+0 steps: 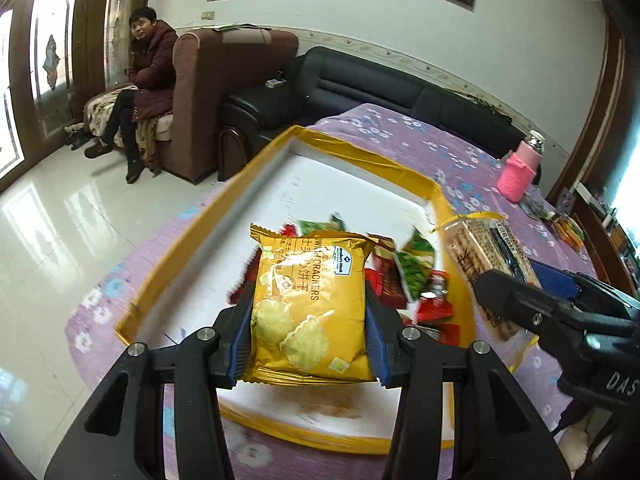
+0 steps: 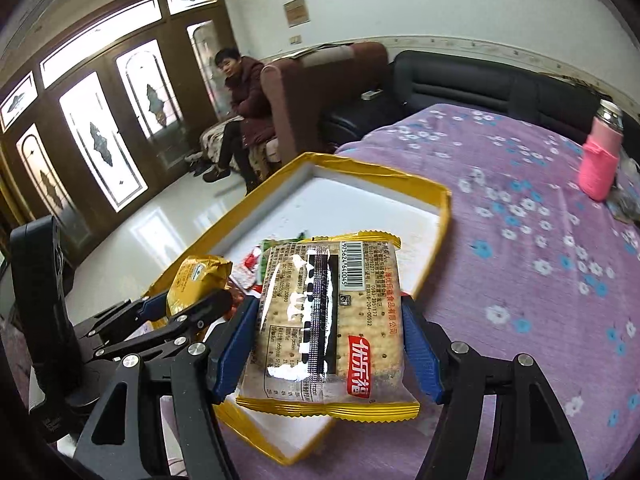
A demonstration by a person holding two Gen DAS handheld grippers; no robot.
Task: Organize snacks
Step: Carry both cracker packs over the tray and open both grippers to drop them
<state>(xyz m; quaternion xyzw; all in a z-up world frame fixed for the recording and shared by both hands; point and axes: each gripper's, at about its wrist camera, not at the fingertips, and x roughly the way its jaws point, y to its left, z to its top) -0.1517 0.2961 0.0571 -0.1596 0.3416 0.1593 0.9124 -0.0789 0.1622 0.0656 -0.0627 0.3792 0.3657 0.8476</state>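
My left gripper (image 1: 308, 312) jaws clamped on yellow foil cracker packet (image 1: 310, 304), long axis pointing away; right gripper (image 2: 326, 332) holds clear soda-biscuit pack (image 2: 328, 320). Both over yellow-rimmed white tray (image 1: 264, 160); left nearer the middle.

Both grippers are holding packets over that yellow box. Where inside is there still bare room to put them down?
The yellow-rimmed box is bare white across its far half and along its left wall. The near right part is crowded with small red and green packets. The purple flowered cloth right of the box is also free.
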